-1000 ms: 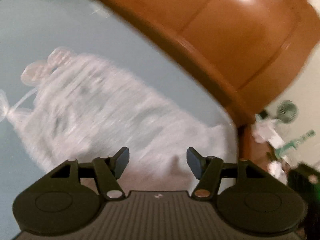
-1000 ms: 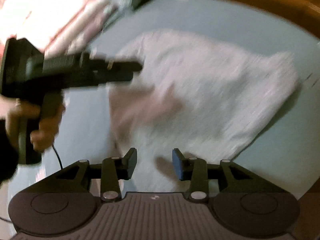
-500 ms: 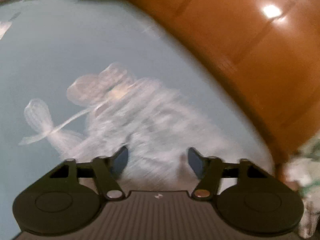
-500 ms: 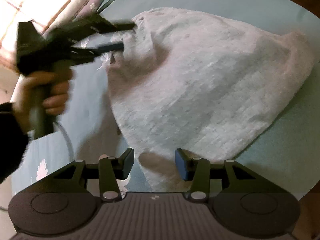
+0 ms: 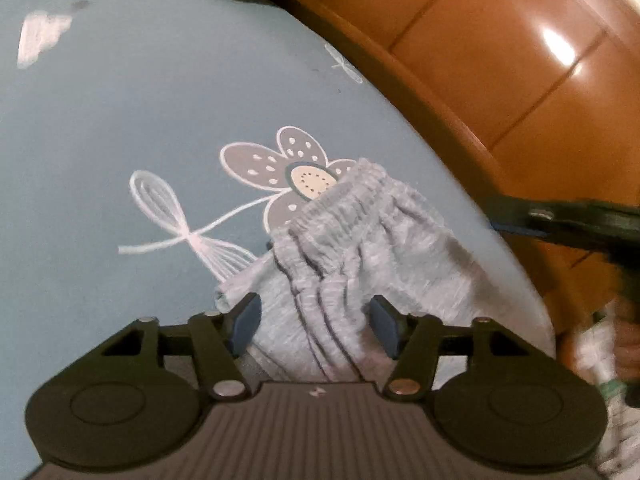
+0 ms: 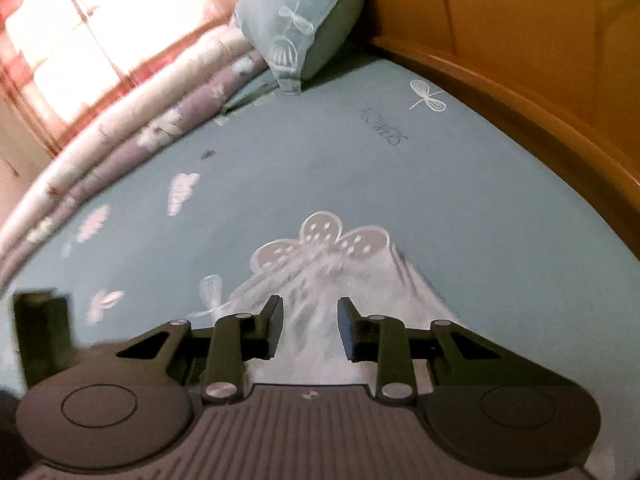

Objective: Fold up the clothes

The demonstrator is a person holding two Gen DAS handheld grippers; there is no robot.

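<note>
The light grey knitted garment with a gathered elastic waistband (image 5: 352,236) lies bunched on the pale blue bedsheet printed with white flowers and bows (image 5: 120,128), close to the sheet's right edge beside the glossy orange-brown wooden bed frame (image 5: 500,80). In the left wrist view its ruched waistband is the far end, overlapping a printed grey flower, and the cloth runs back from there toward the camera in several lengthwise ridges, so its long axis appears to go from near to far, waistband pointing away. The folds seem stacked side by side, which suggests the piece is gathered rather than laid flat, probably so that an end can be taken and drawn straight. The left gripper (image 5: 316,322) sits low over the near end with its blue pads wide apart, having just been opening; the grey ridges pass between the jaws, but neither pad visibly presses on them. The right gripper (image 6: 308,328) also straddles the pale cloth in its own blurred view, its jaws narrower and just closing, with a clear gap to the fabric on each side. It shows again at the right of the left wrist view, held in a hand (image 5: 626,344). Far off lie a pale blue pillow (image 6: 304,20) and a folded striped blanket (image 6: 132,132).
</note>
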